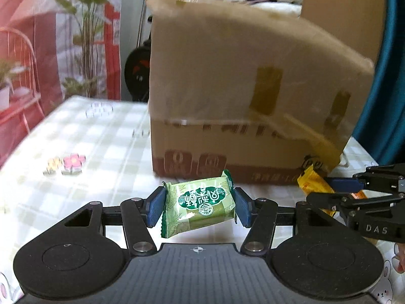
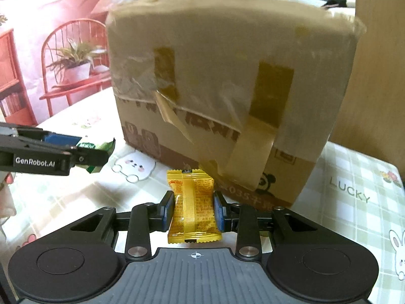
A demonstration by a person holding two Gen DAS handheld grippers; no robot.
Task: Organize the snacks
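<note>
While both hands are loaded, the left wrist view shows the left gripper [image 1: 200, 206] with its blue pads pinching a green snack packet [image 1: 200, 206] across its width, jaws about half spread to suit it. The packet sits tilted, clear of the checked tablecloth [image 1: 83, 136]. Ahead stands a taped cardboard box [image 1: 240, 96], blurred, so I cannot tell from here whether its top is open. At the right edge the right gripper [image 1: 329, 192] comes in side-on with a yellow snack packet [image 1: 312, 183] in its tip, close to the box's lower corner. Two small flower-shaped pieces [image 1: 65, 165] lie on the cloth to the left, well apart from both grippers.

Right wrist view: the right gripper [image 2: 193, 209] has its jaws drawn narrow, pinching the yellow snack packet [image 2: 193, 206] upright by its sides, seam toward the camera. The cardboard box [image 2: 227, 76] fills the view just beyond, loose tape hanging down its near face. The left gripper [image 2: 83, 152] shows at the left with the green snack packet [image 2: 97, 149] poking from its tip.

Step in hand, as judged: carry phase, one snack per gripper, both facing the box. Next move probably calls for raising each packet above the box's top edge before letting go; the rim is high and the grips should hold until over the opening.
</note>
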